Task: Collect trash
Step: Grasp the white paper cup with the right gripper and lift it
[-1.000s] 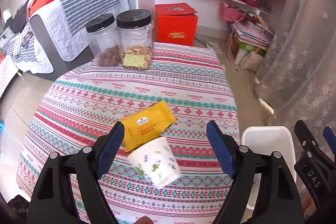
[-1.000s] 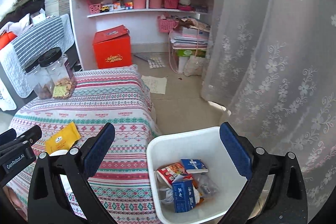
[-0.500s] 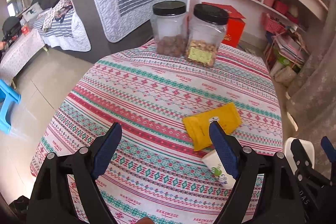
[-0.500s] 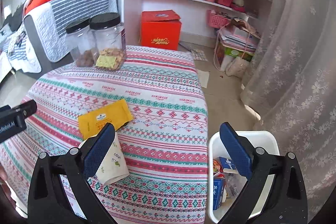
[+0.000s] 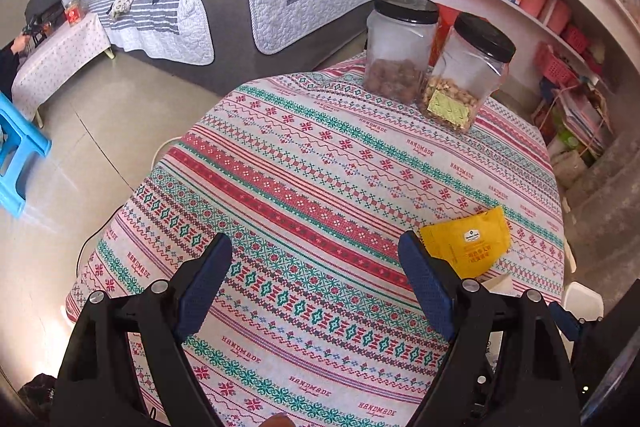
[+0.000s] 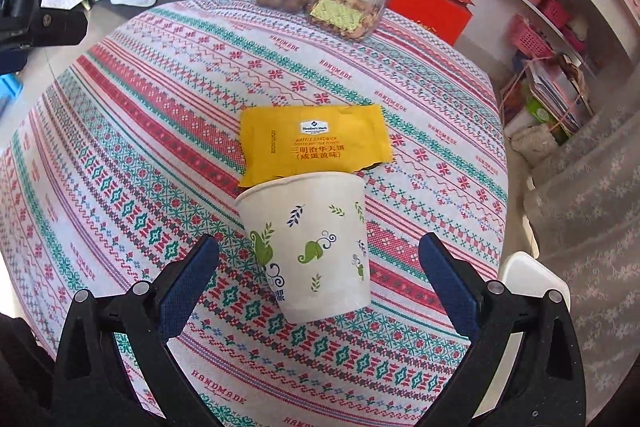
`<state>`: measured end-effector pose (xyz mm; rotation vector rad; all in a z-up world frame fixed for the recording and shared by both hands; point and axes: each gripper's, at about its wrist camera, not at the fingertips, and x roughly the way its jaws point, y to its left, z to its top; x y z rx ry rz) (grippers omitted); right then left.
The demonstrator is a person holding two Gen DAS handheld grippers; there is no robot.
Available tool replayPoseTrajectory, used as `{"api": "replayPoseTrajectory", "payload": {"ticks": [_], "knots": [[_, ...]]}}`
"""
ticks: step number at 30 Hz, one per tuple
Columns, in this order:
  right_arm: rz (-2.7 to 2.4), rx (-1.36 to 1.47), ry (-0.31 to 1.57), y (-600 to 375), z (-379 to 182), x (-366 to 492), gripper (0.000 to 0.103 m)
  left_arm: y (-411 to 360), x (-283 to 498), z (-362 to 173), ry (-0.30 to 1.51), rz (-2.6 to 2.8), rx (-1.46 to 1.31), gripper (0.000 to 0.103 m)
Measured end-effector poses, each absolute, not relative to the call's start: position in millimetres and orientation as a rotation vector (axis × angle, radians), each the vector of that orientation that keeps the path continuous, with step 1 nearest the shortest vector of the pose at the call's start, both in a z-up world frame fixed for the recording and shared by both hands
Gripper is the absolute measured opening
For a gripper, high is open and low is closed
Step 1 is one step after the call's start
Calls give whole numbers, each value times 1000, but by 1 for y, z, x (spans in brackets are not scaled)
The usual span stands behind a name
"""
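Swinging away from the white bin since a second ago, the right claw (image 6: 319, 281) now hangs with its jaws apart either side of a toppled paper cup (image 6: 310, 245) on the tabletop (image 6: 120, 131), its rim against a yellow wrapper (image 6: 314, 146). Light and easily crushed, the cup probably wants a gentle pinch across its mid-wall, while the left claw (image 5: 316, 287) gapes empty over bare cloth

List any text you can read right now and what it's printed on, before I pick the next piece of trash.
"HANDMADE": repeated across the tablecloth.
"Member's Mark": white label on the yellow wrapper.
"WAFFLE SANDWICH": yellow wrapper, below the label.
"三明治华夫饼 (咸蛋黄味)": yellow wrapper, lower lines.
Small line under "WAFFLE SANDWICH" and the sideways code on the wrapper: too small to read.
Paper cup: blue print partly hidden, unreadable.
Green label on the jar: blurred.
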<state>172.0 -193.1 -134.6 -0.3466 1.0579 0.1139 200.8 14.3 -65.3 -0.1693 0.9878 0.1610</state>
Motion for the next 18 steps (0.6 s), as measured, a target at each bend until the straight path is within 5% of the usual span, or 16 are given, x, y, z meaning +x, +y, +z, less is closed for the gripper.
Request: {"api": "replayPoseTrajectory", "payload": {"ticks": [4, 6, 11, 13, 18], "knots": [[166, -346, 1111, -195, -146, 180, 94, 16, 210, -74, 1020, 150, -184, 83], [183, -330, 1134, -199, -150, 185, 84, 15, 215, -77, 1034, 139, -192, 83], [221, -273, 1155, -205, -151, 191, 83, 6, 225, -80, 1045, 118, -204, 83], [241, -273, 1148, -205, -149, 191, 71, 2, 228, -82, 1049, 113, -202, 83], [224, -222, 1143, -215, -138, 193, 61, -6, 242, -86, 1070, 93, -225, 83]]}}
